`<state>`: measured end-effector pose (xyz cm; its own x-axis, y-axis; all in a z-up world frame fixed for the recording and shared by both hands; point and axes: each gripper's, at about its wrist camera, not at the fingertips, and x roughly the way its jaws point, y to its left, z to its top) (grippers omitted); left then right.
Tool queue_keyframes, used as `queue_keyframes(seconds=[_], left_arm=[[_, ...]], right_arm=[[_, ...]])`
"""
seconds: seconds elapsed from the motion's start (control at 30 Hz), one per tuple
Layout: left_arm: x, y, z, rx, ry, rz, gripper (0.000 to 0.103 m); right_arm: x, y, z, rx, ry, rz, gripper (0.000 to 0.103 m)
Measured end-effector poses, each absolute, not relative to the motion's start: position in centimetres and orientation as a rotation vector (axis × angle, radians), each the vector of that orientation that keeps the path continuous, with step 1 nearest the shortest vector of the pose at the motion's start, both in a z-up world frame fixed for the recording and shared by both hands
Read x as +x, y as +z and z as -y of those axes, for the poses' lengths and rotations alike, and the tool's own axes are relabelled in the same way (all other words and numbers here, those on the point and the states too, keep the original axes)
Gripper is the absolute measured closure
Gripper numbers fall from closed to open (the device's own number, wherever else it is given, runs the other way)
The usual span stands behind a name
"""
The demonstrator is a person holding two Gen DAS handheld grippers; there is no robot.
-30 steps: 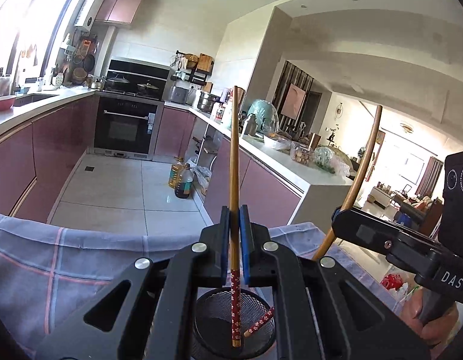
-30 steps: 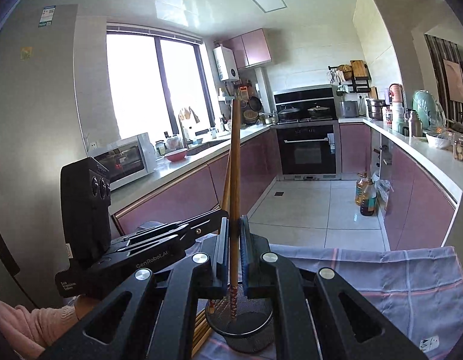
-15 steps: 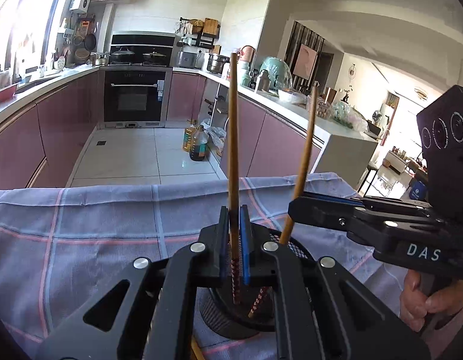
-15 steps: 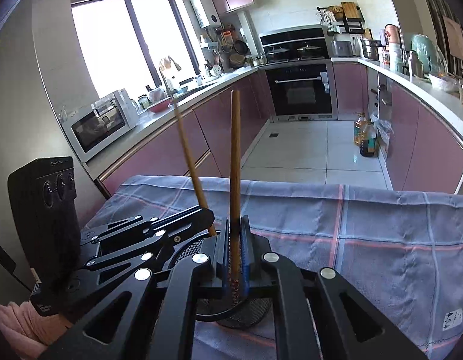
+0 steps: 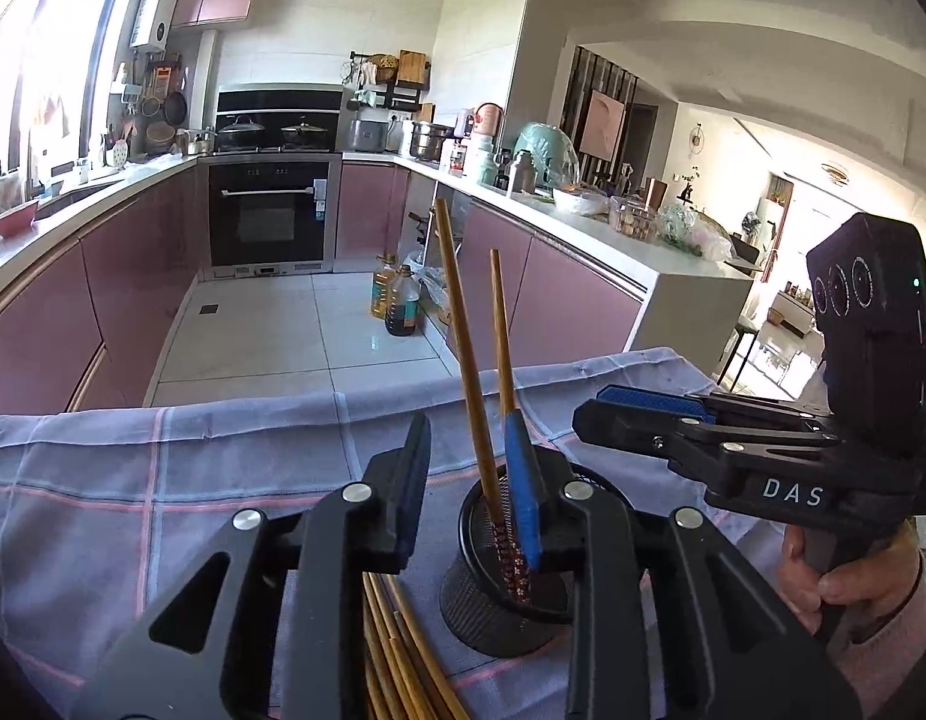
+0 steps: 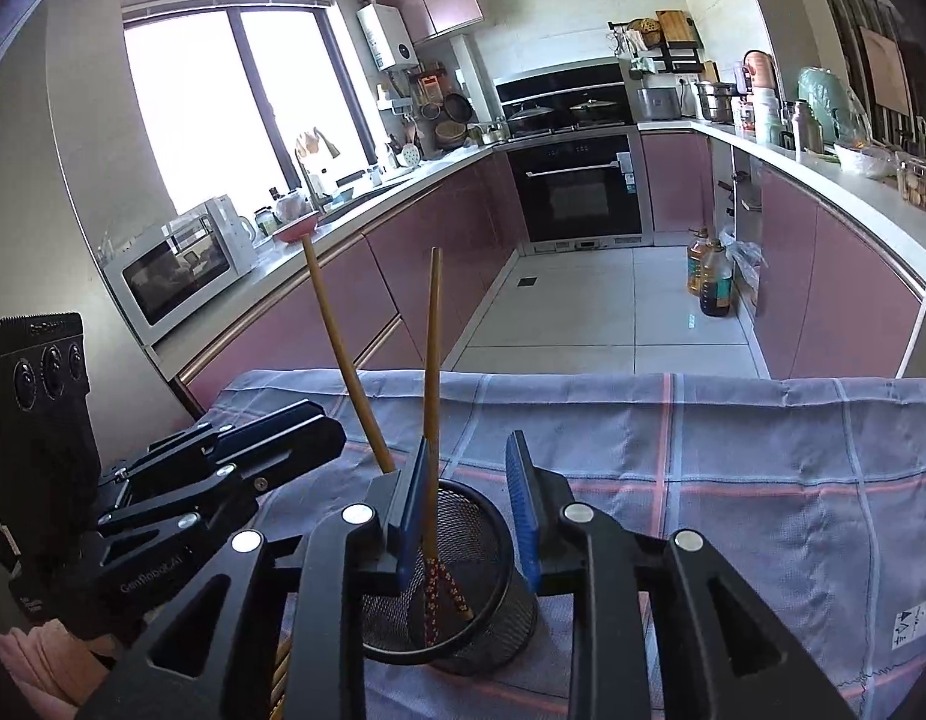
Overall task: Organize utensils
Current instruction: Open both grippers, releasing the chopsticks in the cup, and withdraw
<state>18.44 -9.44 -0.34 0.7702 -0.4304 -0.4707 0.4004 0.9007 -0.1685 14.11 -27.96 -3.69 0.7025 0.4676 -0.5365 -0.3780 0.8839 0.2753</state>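
Observation:
A black mesh cup (image 5: pixel 487 618) stands on the checked cloth (image 5: pixel 162 480), and two wooden chopsticks with red patterned tips lean inside it. My left gripper (image 5: pixel 469 483) straddles the taller chopstick (image 5: pixel 463 324); its jaws are opening and the pads no longer press it. My right gripper (image 6: pixel 469 504) hovers over the same cup (image 6: pixel 511 618), jaws opening too. Its chopstick (image 6: pixel 431 360) rests loose against the left pad. Each gripper shows in the other's view: right gripper (image 5: pixel 589 411), left gripper (image 6: pixel 324 426).
A bundle of loose chopsticks (image 5: pixel 402 648) lies on the cloth just left of the cup. A hand in a pink sleeve (image 5: pixel 853 588) holds the right gripper. Past the cloth's far edge is kitchen floor, with oil bottles (image 5: pixel 396 300) and an oven (image 5: pixel 270 216).
Both grippers came down over the cup with a chopstick each, then their jaws parted. The two chopsticks now stand loose in the cup, tilted apart.

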Motion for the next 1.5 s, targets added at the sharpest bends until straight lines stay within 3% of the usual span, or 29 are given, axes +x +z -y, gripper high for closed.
queue_keyframes(seconds=[0.4, 0.93, 1.5], left_arm=[[12.6, 0.5, 5.2, -0.023, -0.475, -0.502, 0.061], [8.9, -8.6, 2.9, 0.097, -0.450, -0.750, 0.060], [8.7, -11.9, 1.9, 0.072, -0.445, -0.854, 0.062]], right_arm=[[8.1, -2.6, 27.1, 0.125, 0.571, -0.570, 0.067], [5.4, -11.2, 20.5, -0.012, 0.610, -0.821, 0.063], [5.3, -13.3, 19.3, -0.040, 0.529, -0.883, 0.064]])
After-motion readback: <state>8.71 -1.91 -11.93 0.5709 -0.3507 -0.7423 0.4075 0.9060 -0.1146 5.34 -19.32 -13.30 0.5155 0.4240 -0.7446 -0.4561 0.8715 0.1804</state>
